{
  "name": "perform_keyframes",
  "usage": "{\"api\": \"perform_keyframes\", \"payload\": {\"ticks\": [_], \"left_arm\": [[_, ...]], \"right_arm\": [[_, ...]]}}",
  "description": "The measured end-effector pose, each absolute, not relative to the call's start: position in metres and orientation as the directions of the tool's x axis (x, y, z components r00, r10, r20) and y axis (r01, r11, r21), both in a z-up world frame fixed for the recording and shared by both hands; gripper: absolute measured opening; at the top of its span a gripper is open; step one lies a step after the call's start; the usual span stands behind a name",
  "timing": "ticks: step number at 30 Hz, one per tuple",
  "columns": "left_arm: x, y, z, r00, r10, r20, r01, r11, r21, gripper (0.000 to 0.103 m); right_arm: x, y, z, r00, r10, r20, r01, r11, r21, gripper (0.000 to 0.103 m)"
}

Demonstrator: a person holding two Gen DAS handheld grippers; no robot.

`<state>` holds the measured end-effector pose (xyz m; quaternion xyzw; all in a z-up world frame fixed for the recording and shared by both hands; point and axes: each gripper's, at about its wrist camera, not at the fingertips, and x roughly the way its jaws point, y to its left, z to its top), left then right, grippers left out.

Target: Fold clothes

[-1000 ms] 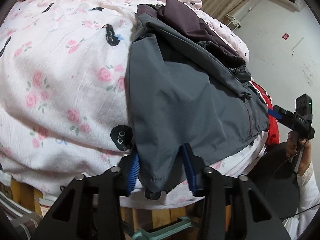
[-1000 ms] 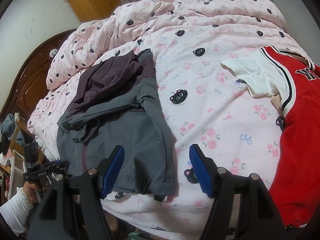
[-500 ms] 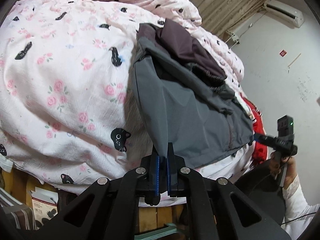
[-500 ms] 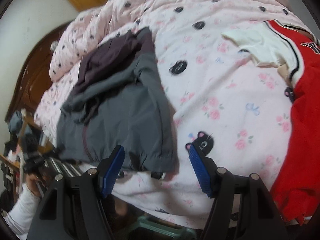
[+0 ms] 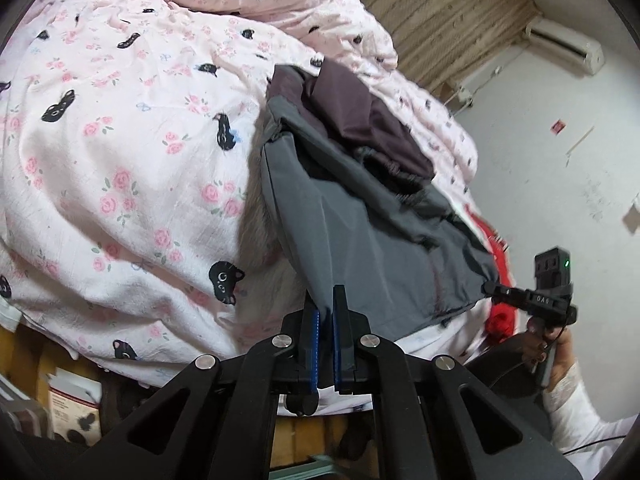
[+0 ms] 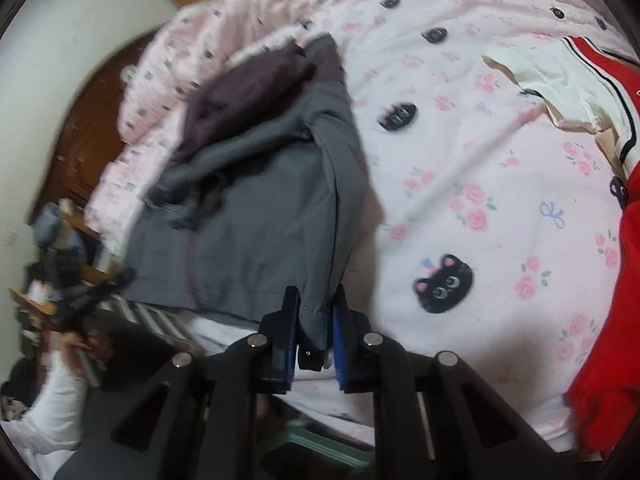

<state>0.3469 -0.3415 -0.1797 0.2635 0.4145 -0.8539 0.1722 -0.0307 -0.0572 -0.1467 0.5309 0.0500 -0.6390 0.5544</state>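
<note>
Lying across the near edge of the bed point(image 5: 120, 184), a grey jacket point(image 5: 360, 248) with a dark maroon lining or upper part is seen spread over a pink quilt point(image 6: 480, 184) printed with roses and black cat faces. The jacket's lower hem is gripped at two corners. In the left wrist view, the left claw point(image 5: 325, 340) is closed on one hem corner, the grey cloth being pinched between the blue pads point(image 5: 315, 344) and drawn up into a taut point. At the far right of that view, the right claw point(image 5: 494, 290) is seen clamped onto the opposite corner of the hem, held by a hand in a white sleeve.

In the right wrist view, which is blurred towards its left side, the right claw is shown nearly closed, with a fold of the grey hem caught between its pads point(image 6: 340, 344) and a small black tab hanging just below. The left claw point(image 6: 120, 278) is visible at the left edge of this view, touching the other hem corner, though its detail is lost to blur.

A red and white jersey point(image 6: 600, 128) is laid on the quilt to the right, well apart from the jacket. A wooden headboard point(image 6: 88, 128) is visible behind the bedding, and an air conditioner point(image 5: 564, 44) is mounted on the white wall.
</note>
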Motion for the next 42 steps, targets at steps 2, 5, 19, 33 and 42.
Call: {"api": "perform_keyframes", "payload": {"ticks": [2, 5, 19, 33, 42], "left_arm": [[0.352, -0.342, -0.175, -0.822, -0.076, -0.564, 0.495, -0.584, -0.643, 0.004], [0.359, -0.346, -0.168, -0.864, -0.073, -0.498, 0.449, -0.559, -0.697, 0.004], [0.347, -0.400, -0.129, -0.918, -0.135, -0.373, 0.391, -0.470, -0.791, 0.004], [0.262, -0.513, -0.120, -0.846, -0.138, -0.516, 0.526, -0.378, -0.762, 0.004], [0.223, -0.568, -0.159, -0.781, -0.102, -0.616, 0.617, -0.283, -0.734, 0.005]], "right_arm": [[-0.033, -0.052, -0.138, 0.231, -0.706, -0.669, 0.731, -0.328, 0.598, 0.013], [-0.040, -0.046, -0.131, 0.297, -0.759, -0.579, 0.674, -0.262, 0.690, 0.013], [-0.098, -0.064, -0.096, 0.360, -0.898, -0.251, 0.420, -0.084, 0.904, 0.013], [-0.176, -0.175, -0.090, 0.300, -0.907, -0.295, 0.329, -0.192, 0.925, 0.013], [-0.221, -0.251, -0.132, 0.294, -0.860, -0.418, 0.302, -0.331, 0.894, 0.013]]}}
